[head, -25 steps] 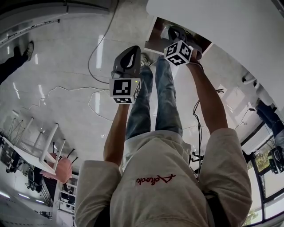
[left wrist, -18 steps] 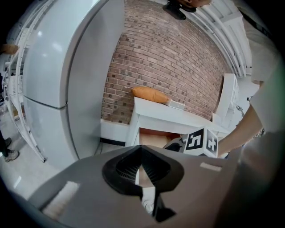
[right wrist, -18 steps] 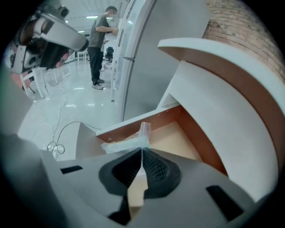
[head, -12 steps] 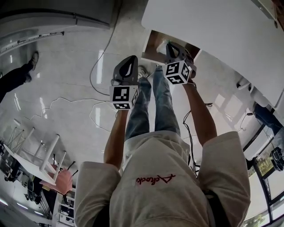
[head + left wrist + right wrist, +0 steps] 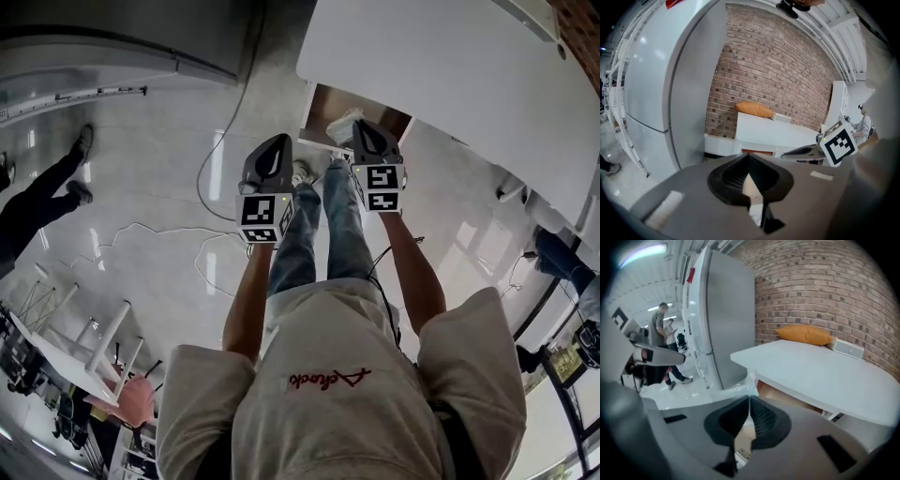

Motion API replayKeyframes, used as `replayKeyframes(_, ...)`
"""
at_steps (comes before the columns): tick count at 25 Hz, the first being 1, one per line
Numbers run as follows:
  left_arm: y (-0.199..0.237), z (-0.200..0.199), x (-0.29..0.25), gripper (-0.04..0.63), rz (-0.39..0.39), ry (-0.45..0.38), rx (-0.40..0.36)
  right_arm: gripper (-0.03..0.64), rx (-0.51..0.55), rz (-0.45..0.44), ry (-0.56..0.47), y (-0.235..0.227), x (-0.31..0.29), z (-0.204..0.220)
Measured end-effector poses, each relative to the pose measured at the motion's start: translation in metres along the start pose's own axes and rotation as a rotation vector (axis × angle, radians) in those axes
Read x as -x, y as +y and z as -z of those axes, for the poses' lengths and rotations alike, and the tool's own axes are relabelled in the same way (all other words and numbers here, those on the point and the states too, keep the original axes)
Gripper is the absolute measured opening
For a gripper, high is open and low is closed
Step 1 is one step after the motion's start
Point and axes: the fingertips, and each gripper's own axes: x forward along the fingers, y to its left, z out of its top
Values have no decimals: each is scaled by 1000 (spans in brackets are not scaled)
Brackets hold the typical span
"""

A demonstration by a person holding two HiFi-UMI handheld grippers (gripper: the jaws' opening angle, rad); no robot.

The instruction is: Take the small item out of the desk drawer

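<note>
The white desk (image 5: 450, 75) has its drawer (image 5: 367, 105) pulled open, brown inside. My right gripper (image 5: 356, 128) hovers just in front of the drawer, shut on a small clear plastic packet (image 5: 342, 122). In the right gripper view the packet (image 5: 749, 379) sticks out past the closed tips of my right gripper (image 5: 750, 398). To its left, over the floor, my left gripper (image 5: 275, 141) is held level, apart from the drawer. In the left gripper view its jaws (image 5: 749, 158) are shut with nothing between them.
An orange cushion (image 5: 804, 333) and a small white box (image 5: 846, 348) lie on the desk by the brick wall. A tall grey fridge (image 5: 726, 319) stands left of the desk. Cables (image 5: 206, 122) run over the glossy floor. People (image 5: 661, 333) stand far off.
My right gripper has drawn back out of the drawer toward me, and the clear packet now shows at its tips. The left gripper has dropped slightly and stays shut.
</note>
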Motion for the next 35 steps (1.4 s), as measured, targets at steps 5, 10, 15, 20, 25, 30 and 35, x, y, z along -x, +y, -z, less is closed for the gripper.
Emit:
replayKeyframes(5, -8, -24, 13, 9, 5, -30, -7, 18, -37, 10, -103, -1, 31, -40)
replayKeyframes(10, -16, -56, 23, 9, 19, -66, -39, 18, -60, 41, -186, -8, 62, -79)
replayKeyframes(15, -18, -95, 32, 9, 18, -116, -71, 18, -79, 77, -259, -17, 90, -114)
replayKeyframes(20, -18, -131, 43, 9, 10, -165, -99, 18, -84, 104, -324, -24, 119, -146)
replayKeyframes(25, -17, -167, 45, 9, 8, -228, -132, 18, -90, 134, -405, -40, 142, -180)
replayKeyframes(30, -25, -185, 56, 9, 16, -254, -142, 18, -77, 158, -458, -44, 171, -204)
replayKeyframes(35, -34, -191, 70, 9, 23, -269, -139, 18, -56, 174, -487, -44, 198, -216)
